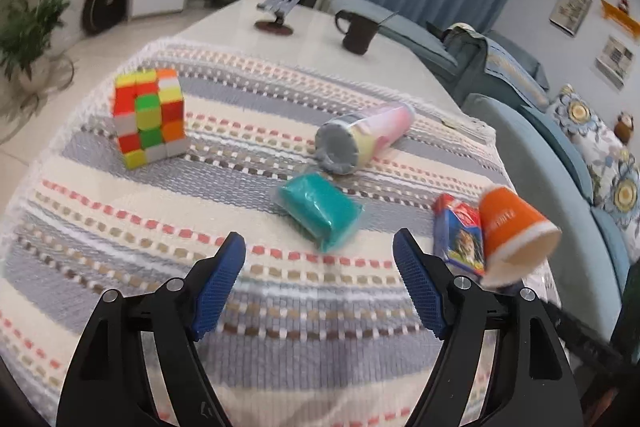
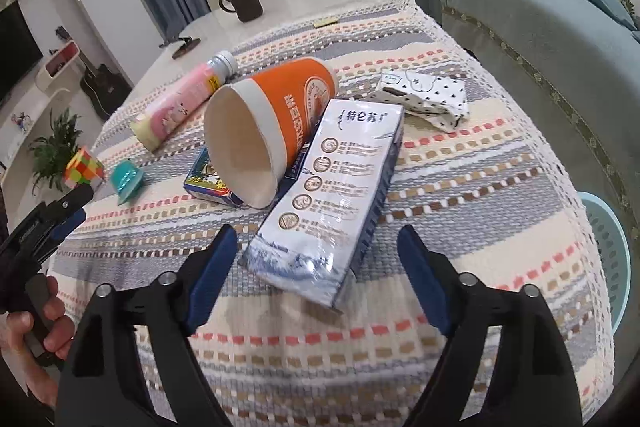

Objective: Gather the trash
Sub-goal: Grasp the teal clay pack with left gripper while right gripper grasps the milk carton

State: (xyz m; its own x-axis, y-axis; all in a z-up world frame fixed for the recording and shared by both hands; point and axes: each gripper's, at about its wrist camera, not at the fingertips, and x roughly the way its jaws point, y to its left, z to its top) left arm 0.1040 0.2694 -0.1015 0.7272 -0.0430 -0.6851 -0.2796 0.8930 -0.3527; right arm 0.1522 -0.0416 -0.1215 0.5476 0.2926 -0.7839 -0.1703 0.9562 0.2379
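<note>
Both jaws stand wide and empty. The left hand-held gripper (image 1: 319, 251) hovers over bare striped cloth, the teal wrapped packet (image 1: 320, 209) just ahead of its tips, a likely first pick. The right hand-held gripper (image 2: 316, 247) lines up on the white milk carton (image 2: 334, 195), whose near end lies between the spread jaws without either pad touching it.

The trash sits in a loose heap: the orange paper cup (image 2: 272, 127) lies on its side, propped on the carton and a small blue box (image 2: 208, 183), with the pink bottle (image 2: 184, 99) toppled behind and a crumpled spotted wrapper (image 2: 428, 95) apart. A Rubik's cube (image 1: 150, 117) stands off to one side, probably no trash.

The bench (image 2: 500, 187) wears a woven striped cloth; a dark mug (image 1: 358, 35) sits far back. A pale blue basket (image 2: 608, 239) waits at the edge, beside teal sofas.
</note>
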